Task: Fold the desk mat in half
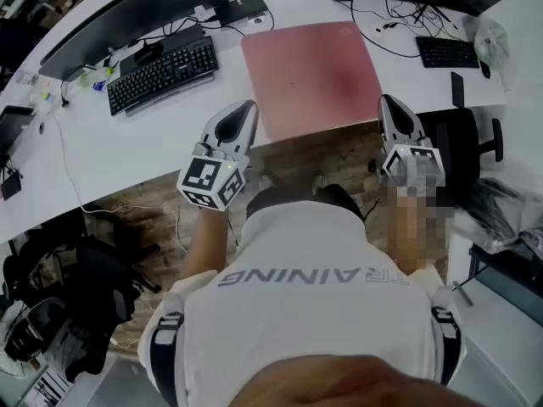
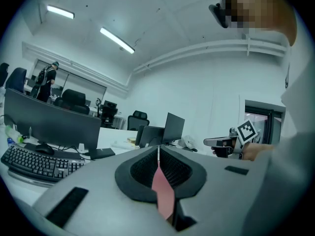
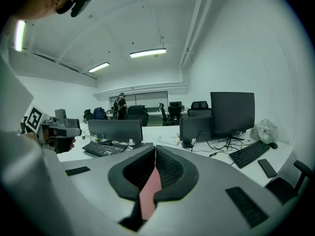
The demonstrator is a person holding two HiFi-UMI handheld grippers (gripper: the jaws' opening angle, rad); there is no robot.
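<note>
The pink desk mat lies on the white desk in front of me. My left gripper is at the mat's left side near the front edge. Its jaws are shut on a strip of pink mat. My right gripper is at the mat's right side, level with the left one. It too is shut on pink mat. Both grippers point forward over the desk. Each one shows in the other's view: the right gripper, the left gripper.
A black keyboard and a monitor stand left of the mat. A second keyboard, a phone and cables lie to its right. An office chair is at the desk's right end. A person stands far back.
</note>
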